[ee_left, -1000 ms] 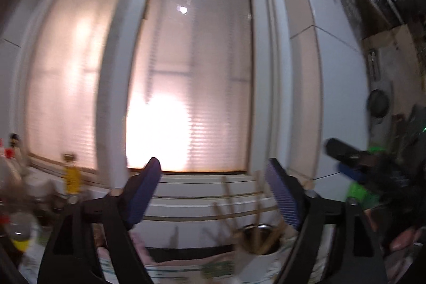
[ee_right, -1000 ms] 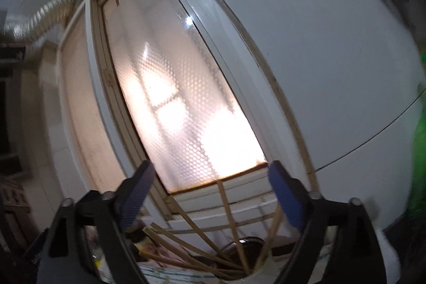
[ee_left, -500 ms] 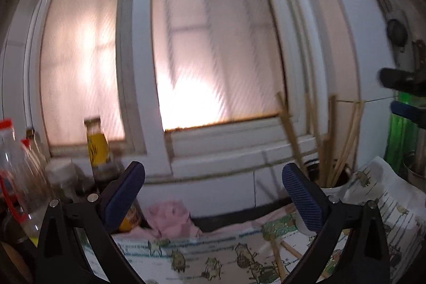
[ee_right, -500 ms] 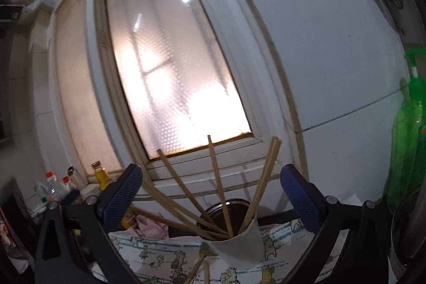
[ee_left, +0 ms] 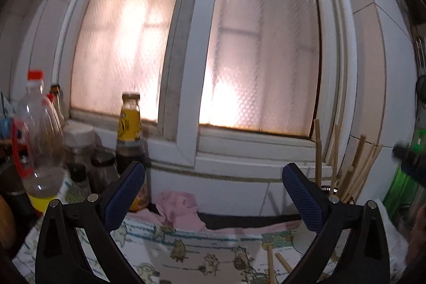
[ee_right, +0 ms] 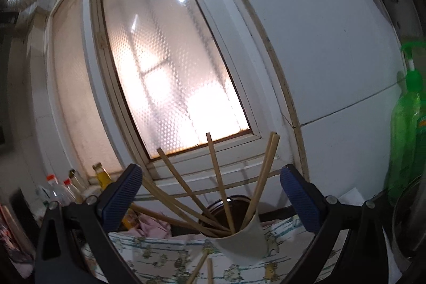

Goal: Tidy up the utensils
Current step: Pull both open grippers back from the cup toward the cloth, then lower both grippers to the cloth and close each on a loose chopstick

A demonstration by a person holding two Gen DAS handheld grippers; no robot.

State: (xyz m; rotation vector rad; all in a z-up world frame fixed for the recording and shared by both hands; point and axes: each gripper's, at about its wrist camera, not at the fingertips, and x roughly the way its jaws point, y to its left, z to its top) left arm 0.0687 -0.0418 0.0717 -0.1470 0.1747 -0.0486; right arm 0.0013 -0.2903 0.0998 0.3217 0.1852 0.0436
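While both claws stand released and empty, the left claw [ee_left: 213, 193] hides part of the white cup [ee_right: 243, 244] of chopsticks [ee_right: 218, 180] on the counter's printed cloth [ee_left: 202, 254]. Loose chopsticks [ee_left: 270, 266] there are cut off below. Writing on the yellow bottle label [ee_left: 129, 124] is unreadable beside the right claw [ee_right: 211, 197].
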